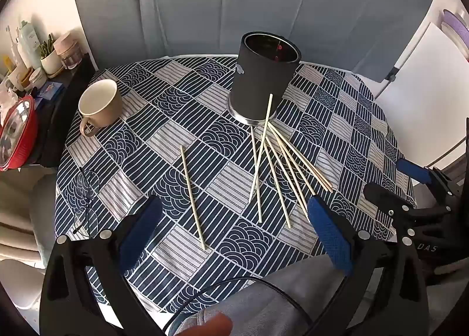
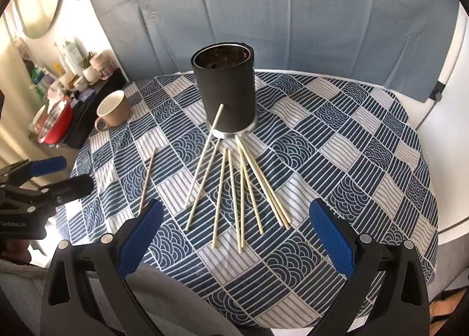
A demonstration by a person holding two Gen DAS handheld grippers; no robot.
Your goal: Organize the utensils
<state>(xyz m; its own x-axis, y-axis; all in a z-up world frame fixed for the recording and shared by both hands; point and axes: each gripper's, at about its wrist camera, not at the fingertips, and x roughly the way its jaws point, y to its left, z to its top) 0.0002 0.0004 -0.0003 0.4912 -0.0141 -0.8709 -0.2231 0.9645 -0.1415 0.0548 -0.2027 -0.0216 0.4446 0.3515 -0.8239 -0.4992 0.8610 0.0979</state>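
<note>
Both grippers hang over the near edge of the table with nothing in them. The left gripper (image 1: 234, 233) has its blue pads spread as wide as they go, bare cloth (image 1: 164, 119) showing between them. The right gripper (image 2: 236, 236) stands just as wide, its pads clear of everything.

In the left wrist view, a black holder (image 1: 262, 84) stands upright just above the frame's middle, on the patterned cloth. A fan of pale sticks (image 1: 281, 169) lies right of centre, spreading down from the holder's base; one stick (image 1: 261, 145) leans up against the holder's side. A lone stick (image 1: 193, 198) lies apart from the fan, left of centre, running down toward the left pad. A tan mug (image 1: 99, 104) sits at the left, well apart from the holder. A pair of glasses (image 1: 86, 201) lies at the cloth's lower-left edge. The right gripper shows at the right edge of this frame.

In the right wrist view, the holder (image 2: 225, 87) sits at upper centre, the sticks (image 2: 240, 189) fanned below it in the middle, and the lone stick (image 2: 148, 177) off to the left. The mug (image 2: 112, 112) is at the left, and the left gripper (image 2: 63, 175) pokes in from the left edge. A grey backdrop (image 2: 263, 13) fills the top.
</note>
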